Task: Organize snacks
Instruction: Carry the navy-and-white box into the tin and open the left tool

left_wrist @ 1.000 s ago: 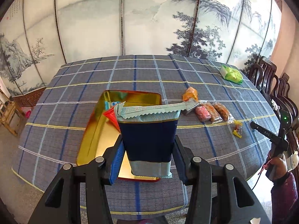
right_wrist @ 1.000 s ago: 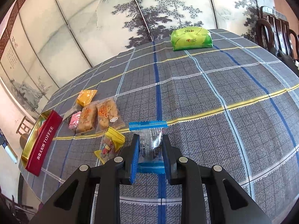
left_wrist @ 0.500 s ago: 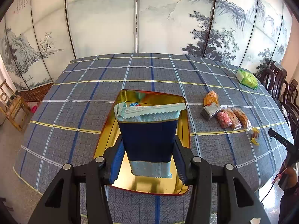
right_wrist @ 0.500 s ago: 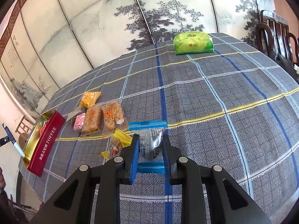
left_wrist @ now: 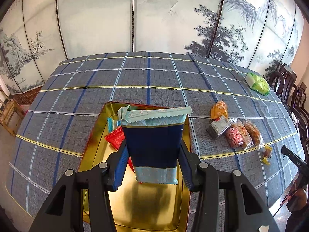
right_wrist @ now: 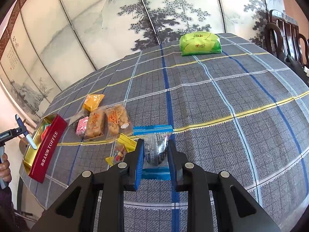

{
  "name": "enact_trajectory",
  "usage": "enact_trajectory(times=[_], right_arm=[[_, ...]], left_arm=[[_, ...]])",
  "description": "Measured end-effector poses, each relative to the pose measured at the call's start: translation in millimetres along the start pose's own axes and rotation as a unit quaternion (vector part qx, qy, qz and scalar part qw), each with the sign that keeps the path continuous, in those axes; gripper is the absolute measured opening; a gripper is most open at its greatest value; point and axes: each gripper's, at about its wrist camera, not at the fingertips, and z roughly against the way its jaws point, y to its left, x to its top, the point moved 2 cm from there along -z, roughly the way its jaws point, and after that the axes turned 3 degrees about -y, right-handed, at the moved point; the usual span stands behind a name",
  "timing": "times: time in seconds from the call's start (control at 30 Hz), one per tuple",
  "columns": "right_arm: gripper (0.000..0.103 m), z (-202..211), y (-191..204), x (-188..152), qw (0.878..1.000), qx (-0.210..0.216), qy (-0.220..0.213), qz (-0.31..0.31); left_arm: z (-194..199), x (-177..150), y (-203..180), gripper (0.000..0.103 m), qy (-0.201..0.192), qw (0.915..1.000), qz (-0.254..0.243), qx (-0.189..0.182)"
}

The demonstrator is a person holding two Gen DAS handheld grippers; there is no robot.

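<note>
My left gripper point(left_wrist: 153, 166) is shut on a dark blue snack packet point(left_wrist: 153, 135) with pale blue ends, held above the open gold toffee tin point(left_wrist: 146, 208). A red packet point(left_wrist: 115, 138) and a blue-edged packet point(left_wrist: 112, 122) lie in the tin. My right gripper point(right_wrist: 155, 158) is shut on a clear snack packet with blue ends point(right_wrist: 155, 145) above the cloth. The tin shows at the left in the right wrist view point(right_wrist: 48, 145), red side marked TOFFEE. Loose snacks point(right_wrist: 104, 121) lie between tin and right gripper.
A checked blue-grey cloth point(left_wrist: 154, 73) covers the table. An orange packet point(left_wrist: 219, 108), a grey one point(left_wrist: 218, 128), a pink one point(left_wrist: 234, 140) and a small yellow candy point(left_wrist: 266, 153) lie right of the tin. A green tissue pack point(right_wrist: 199, 43) sits far back. Wooden chairs point(right_wrist: 285, 31) stand at right.
My left gripper with the blue packet has moved over the tin and lower toward it. My right gripper has barely moved, still holding its packet.
</note>
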Motion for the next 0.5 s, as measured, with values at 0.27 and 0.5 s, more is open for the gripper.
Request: enact_trajectory(times=[0.27,0.5], right_arm=[[0.024,1,-2,1,1.0,0.001,0.001,-0.002],[0.024,7,-1,1,1.0,0.001,-0.002,0.002]], left_arm=[[-39,12,-3,0.045,0.02,0.9997,-0.003,0.011],[-61,18,-4,0.045,0.021,0.9995,-0.007,0.023]])
